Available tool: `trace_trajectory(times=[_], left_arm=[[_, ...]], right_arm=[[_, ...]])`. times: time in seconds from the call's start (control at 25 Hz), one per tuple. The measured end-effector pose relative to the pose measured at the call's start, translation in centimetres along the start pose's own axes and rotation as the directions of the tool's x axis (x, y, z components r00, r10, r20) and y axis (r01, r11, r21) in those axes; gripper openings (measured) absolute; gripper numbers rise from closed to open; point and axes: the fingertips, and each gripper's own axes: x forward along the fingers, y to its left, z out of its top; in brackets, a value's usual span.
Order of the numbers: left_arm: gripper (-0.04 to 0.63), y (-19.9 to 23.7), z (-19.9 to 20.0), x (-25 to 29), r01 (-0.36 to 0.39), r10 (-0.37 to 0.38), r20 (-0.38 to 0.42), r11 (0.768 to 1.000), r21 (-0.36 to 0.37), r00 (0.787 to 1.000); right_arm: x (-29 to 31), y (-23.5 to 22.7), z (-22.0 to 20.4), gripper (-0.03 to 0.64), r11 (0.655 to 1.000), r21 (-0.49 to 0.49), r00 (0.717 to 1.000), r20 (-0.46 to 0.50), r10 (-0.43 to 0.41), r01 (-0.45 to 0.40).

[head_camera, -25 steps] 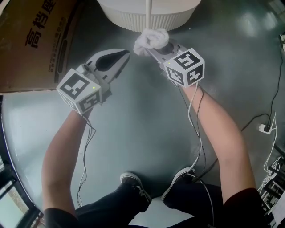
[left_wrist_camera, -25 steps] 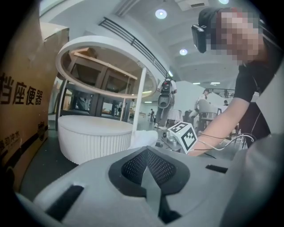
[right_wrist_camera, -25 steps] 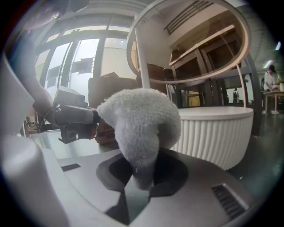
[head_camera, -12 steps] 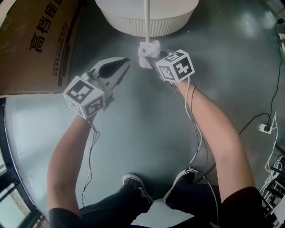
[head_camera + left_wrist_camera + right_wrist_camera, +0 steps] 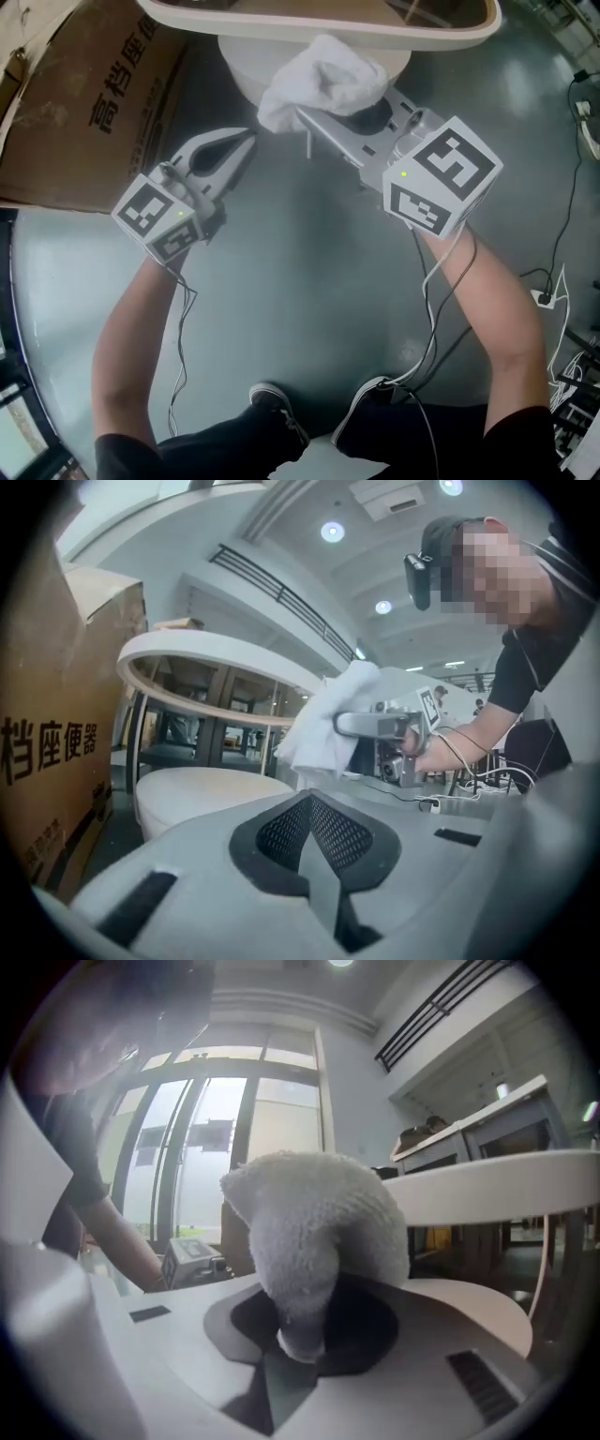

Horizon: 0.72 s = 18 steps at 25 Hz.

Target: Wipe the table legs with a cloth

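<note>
Cloth (image 5: 323,80) clamped in right tool (image 5: 302,114), near table (image 5: 450,36), left tool (image 5: 246,138) closed, seemingly empty

Printed cardboard box (image 5: 84,103) upper left; power strip (image 5: 542,298) on grey floor (image 5: 300,309) right.

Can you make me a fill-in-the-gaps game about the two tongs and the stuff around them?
1. The right tongs are shut on a fluffy white ____.
2. The left tongs are shut and hold ____.
3. The brown cardboard box lies on the person's ____ side.

Missing words: cloth; nothing; left.
</note>
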Motion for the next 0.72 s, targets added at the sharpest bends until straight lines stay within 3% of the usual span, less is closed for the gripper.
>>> trace_trajectory(times=[0.08, 0.36, 0.52, 0.72], left_arm=[[0.005, -1.0, 1.4, 0.3, 0.032, -0.032, 0.040, 0.999, 0.012, 0.999], [0.005, -3.7, 0.4, 1.4, 0.089, -0.092, 0.041, 0.994, 0.061, 0.995], [0.005, -3.0, -2.4, 1.2, 0.067, -0.065, -0.028, 0.996, 0.063, 0.997], [0.005, -2.0, -4.5, 1.3, 0.047, -0.046, -0.030, 0.999, 0.015, 0.998]], right_arm=[[0.2, -0.8, 1.0, 0.072, 1.000, 0.019, 1.000, 0.028, -0.014, 0.014], [0.4, -2.1, -0.3, 0.072, 0.997, 0.063, 0.998, 0.056, -0.037, 0.034], [0.5, -2.4, -3.1, 0.072, 0.996, 0.075, 0.998, 0.034, -0.050, 0.047], [0.5, -3.1, -7.3, 0.072, 0.993, 0.104, 0.998, 0.010, -0.064, 0.062]])
